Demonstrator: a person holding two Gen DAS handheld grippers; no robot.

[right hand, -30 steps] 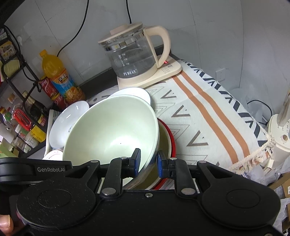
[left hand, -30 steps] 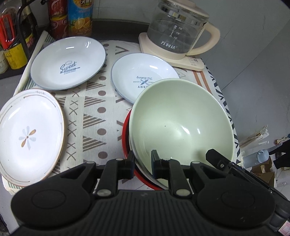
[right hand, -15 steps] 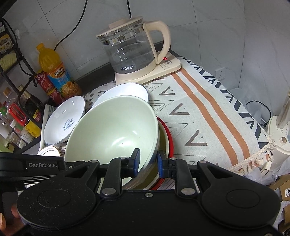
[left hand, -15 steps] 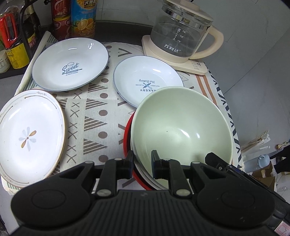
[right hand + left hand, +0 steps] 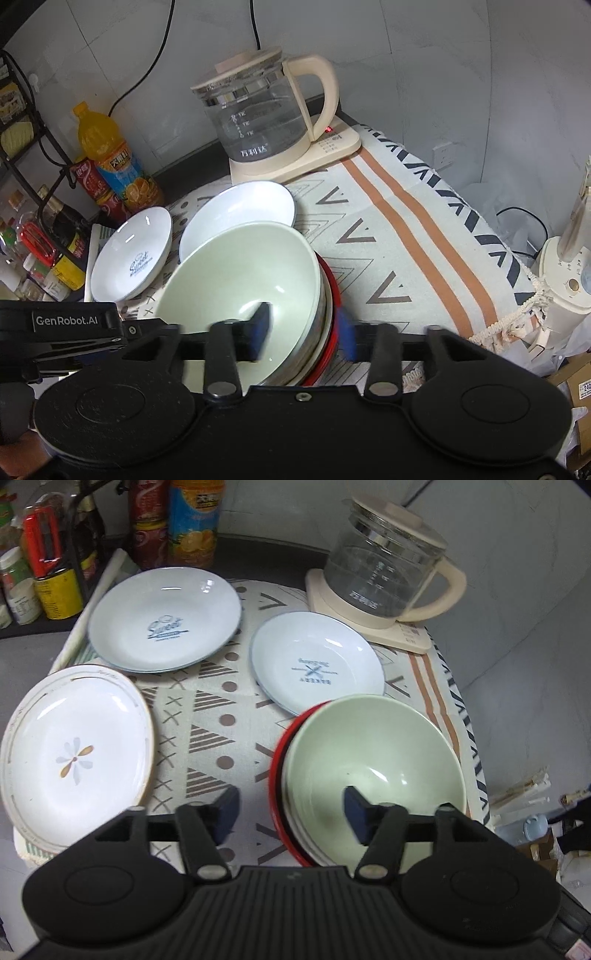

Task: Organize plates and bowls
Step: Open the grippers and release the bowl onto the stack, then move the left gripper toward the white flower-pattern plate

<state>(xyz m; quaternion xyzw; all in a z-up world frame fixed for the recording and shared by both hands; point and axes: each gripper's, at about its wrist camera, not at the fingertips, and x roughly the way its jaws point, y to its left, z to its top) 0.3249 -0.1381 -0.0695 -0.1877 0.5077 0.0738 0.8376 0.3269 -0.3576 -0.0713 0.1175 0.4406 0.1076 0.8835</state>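
Both tongs are opening astride the green bowl's (image 5: 373, 771) near rim — left tongs (image 5: 290, 818), right tongs (image 5: 304, 330) — the bowl nested on the red-rimmed stack (image 5: 279, 775), just before the kettle (image 5: 384, 572).

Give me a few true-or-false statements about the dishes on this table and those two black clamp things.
1. The pale green bowl sits on top of a stack with a red-rimmed dish beneath. True.
2. The left gripper is clamped on the green bowl's rim. False: its jaws are opening, with the rim between them and the pads apart from it.
3. The plate marked Sweet is stacked on the flower plate. False: each lies by itself on the cloth.
4. The glass kettle stands on its cream base. True.
5. The right gripper holds a spoon. False: its jaws are opening around the stack's edge.
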